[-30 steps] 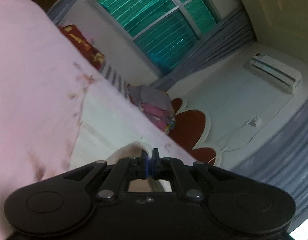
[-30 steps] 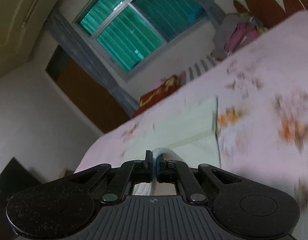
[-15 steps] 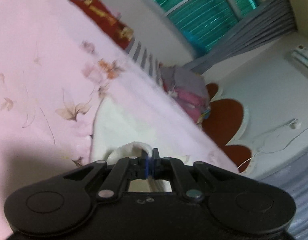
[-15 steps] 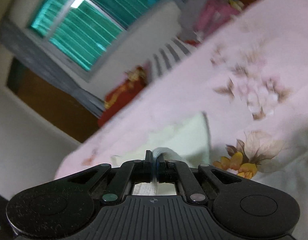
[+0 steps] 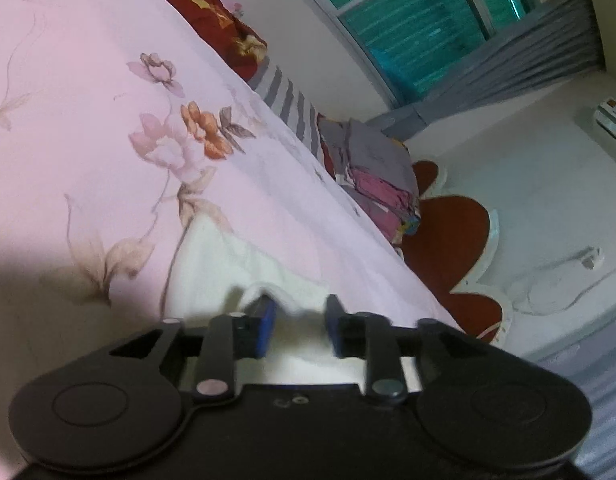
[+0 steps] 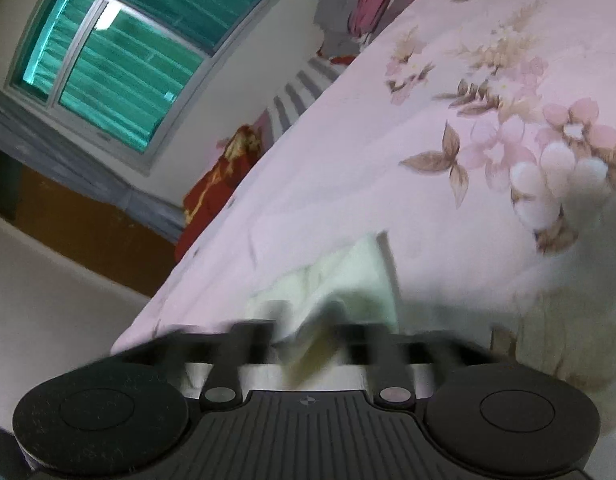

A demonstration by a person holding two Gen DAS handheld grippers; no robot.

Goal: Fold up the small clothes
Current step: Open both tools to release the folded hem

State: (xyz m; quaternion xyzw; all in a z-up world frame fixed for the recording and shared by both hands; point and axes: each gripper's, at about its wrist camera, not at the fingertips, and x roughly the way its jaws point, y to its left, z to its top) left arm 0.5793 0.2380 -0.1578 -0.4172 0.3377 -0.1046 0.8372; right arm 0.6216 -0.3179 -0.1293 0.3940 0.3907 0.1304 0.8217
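Cream cloth: a small cream-white fabric garment is lying on the pink floral bedsheet, right in front of both claws and partly tucked under them.
Left claw: the black left gripper is standing with its blue-padded fingers spread apart; a raised fold of the cream cloth is sitting in the gap between them, and nothing is being pinched.
Right claw: the black right gripper is looking spread too, with pale cloth bunching between the fingers, though motion blur is smearing the tips.
Step in hand: judging by the two parted claws, a fold is being laid down and let go on the bed.
Next move: probably both claws are needing to draw clear without dragging the cloth, then take a fresh edge for the next fold.
Far side: a stack of folded grey and pink clothes is resting at the far edge of the bed, below the green-glazed window.
Hard to make out: the garment's near part is hiding behind the gripper bodies, so its kind and fold count are staying unclear.
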